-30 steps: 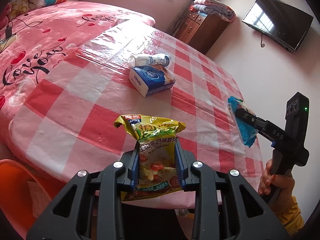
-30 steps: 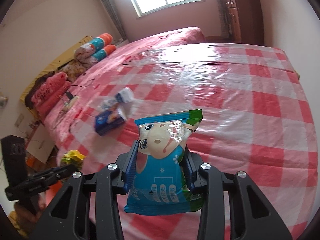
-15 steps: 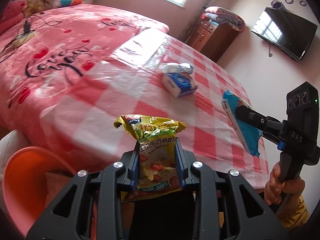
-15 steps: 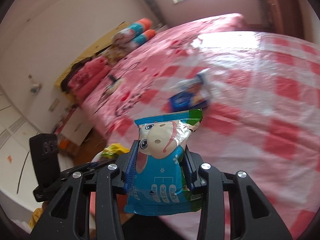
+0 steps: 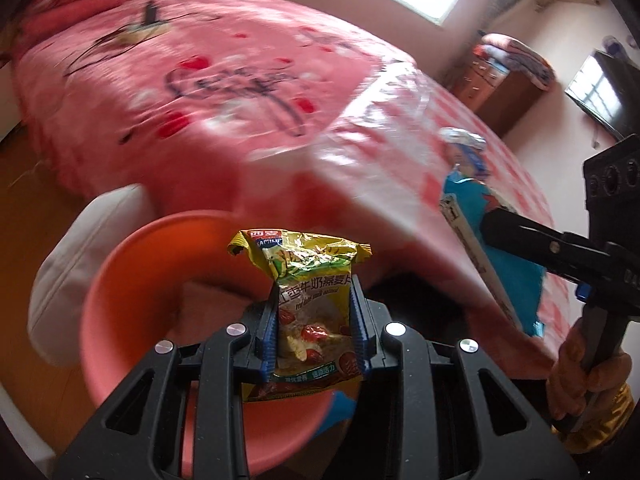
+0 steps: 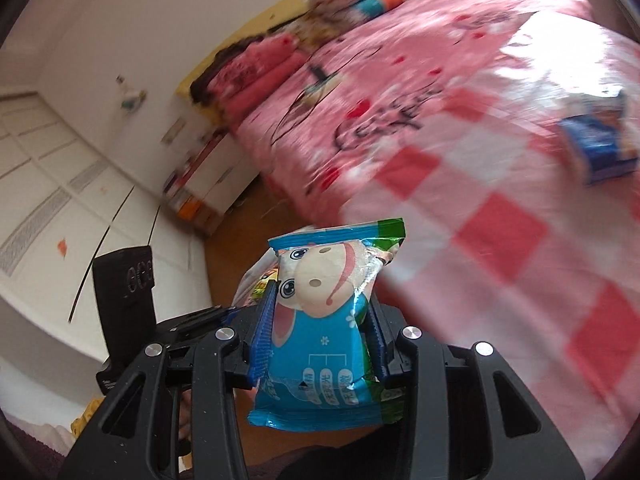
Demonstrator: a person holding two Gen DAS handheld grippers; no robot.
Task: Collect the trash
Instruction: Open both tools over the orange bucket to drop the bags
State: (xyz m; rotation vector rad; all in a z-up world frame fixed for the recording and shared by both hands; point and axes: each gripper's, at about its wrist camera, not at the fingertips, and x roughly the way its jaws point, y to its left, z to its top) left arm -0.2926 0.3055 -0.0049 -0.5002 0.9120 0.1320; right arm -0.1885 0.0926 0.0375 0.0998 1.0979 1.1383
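My left gripper [image 5: 315,312] is shut on a yellow-green oatmeal snack packet [image 5: 308,276] and holds it over the open orange bin [image 5: 132,312] on the floor beside the table. My right gripper [image 6: 318,320] is shut on a blue packet with a cartoon cow [image 6: 324,328]; in the left wrist view it shows edge-on at the right [image 5: 496,248], above the table's edge. A blue tissue pack [image 6: 600,148] and a small white bottle [image 5: 464,138] lie on the red-checked table [image 6: 500,232].
A bed with a pink blanket [image 5: 200,80] stands behind the table. A white cushion [image 5: 68,264] sits left of the bin. Wooden floor [image 5: 24,168] shows at left. A dresser [image 5: 500,92] and wall TV [image 5: 604,96] are at far right.
Both grippers have swung left and down off the table with their packets. The left one now hangs over the orange bin, which has come fully into view.
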